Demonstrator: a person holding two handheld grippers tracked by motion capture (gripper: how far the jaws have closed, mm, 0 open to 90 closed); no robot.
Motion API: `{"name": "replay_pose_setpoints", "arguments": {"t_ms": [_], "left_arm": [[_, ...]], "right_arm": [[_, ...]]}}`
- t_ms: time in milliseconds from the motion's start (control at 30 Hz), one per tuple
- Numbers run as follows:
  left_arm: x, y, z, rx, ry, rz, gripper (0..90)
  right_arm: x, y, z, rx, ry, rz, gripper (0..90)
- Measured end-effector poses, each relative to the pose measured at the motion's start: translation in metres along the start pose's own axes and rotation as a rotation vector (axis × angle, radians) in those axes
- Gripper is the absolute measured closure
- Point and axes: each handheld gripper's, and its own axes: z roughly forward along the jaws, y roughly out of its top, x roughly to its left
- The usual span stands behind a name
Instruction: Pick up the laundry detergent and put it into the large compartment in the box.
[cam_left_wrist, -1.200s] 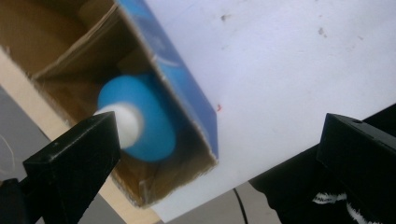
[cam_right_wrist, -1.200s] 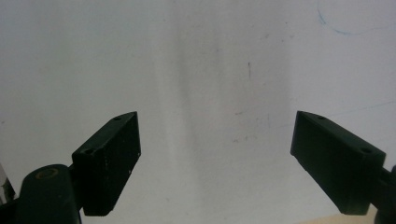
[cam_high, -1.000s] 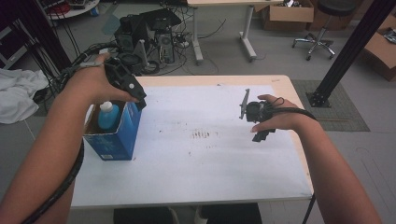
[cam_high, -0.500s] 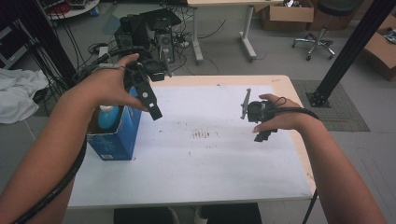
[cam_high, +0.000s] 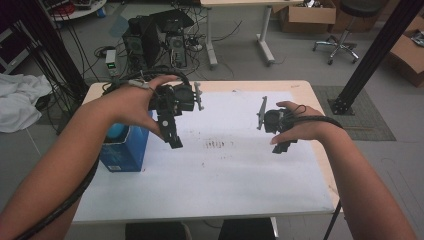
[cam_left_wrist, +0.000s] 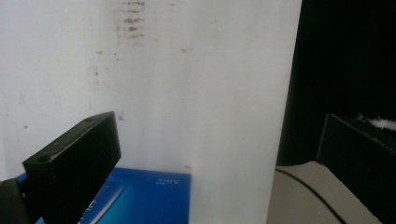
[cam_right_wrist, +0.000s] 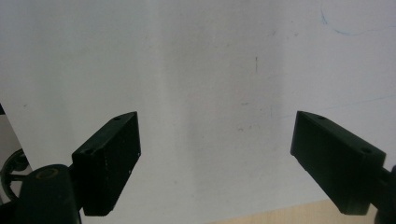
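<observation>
High view: the worktop (cam_high: 235, 190) is seen covered by a white sheet, faintly smudged near its middle, with a wooden margin left bare along the far and right edges. A blue box (cam_high: 122, 150) stands upright near the left edge, just beside the person's left forearm, and a pale blue bottle top (cam_high: 116, 131) can be made out rising from its open top; the rest of the bottle is hidden by the box. The box seems to have been set there so that the left hand can reach it without crossing the sheet.

The left gripper (cam_high: 172, 137) is held above the sheet just right of the box, jaws pointed down and toward the near edge, apart from the box and touching nothing. In the left gripper view one black jaw is seen at lower left with the box (cam_left_wrist: 140, 198) below it, and the second jaw is judged to be the dark block at the right edge, so the gripper (cam_left_wrist: 224, 154) is taken as spread wide and empty.

The right gripper (cam_high: 282, 145) is held over the right half of the sheet, well apart from the box. In the right gripper view its jaws stand far apart over bare sheet, nothing between them (cam_right_wrist: 215, 158). It appears to be kept clear, ready to assist.
</observation>
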Motion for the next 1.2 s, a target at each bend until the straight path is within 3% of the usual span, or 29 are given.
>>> {"name": "replay_pose_setpoints", "arguments": {"t_ms": [167, 400, 900, 1200], "left_arm": [[-0.004, 0.006, 0.015, 0.043, -0.016, 0.049, 0.1], [-0.005, 0.009, 0.025, 0.051, -0.021, 0.066, 0.1], [-0.002, 0.014, 0.030, 0.034, -0.037, 0.082, 0.1], [0.002, 0.015, 0.034, 0.032, -0.045, 0.081, 0.1]], "right_arm": [[0.000, 0.001, -0.001, -0.002, 0.003, -0.004, 16.0], [0.001, 0.005, 0.000, 0.004, 0.009, -0.012, 16.0], [-0.002, 0.011, 0.006, 0.011, 0.016, -0.033, 16.0], [-0.003, 0.008, 0.006, 0.011, 0.021, -0.020, 16.0]]}}
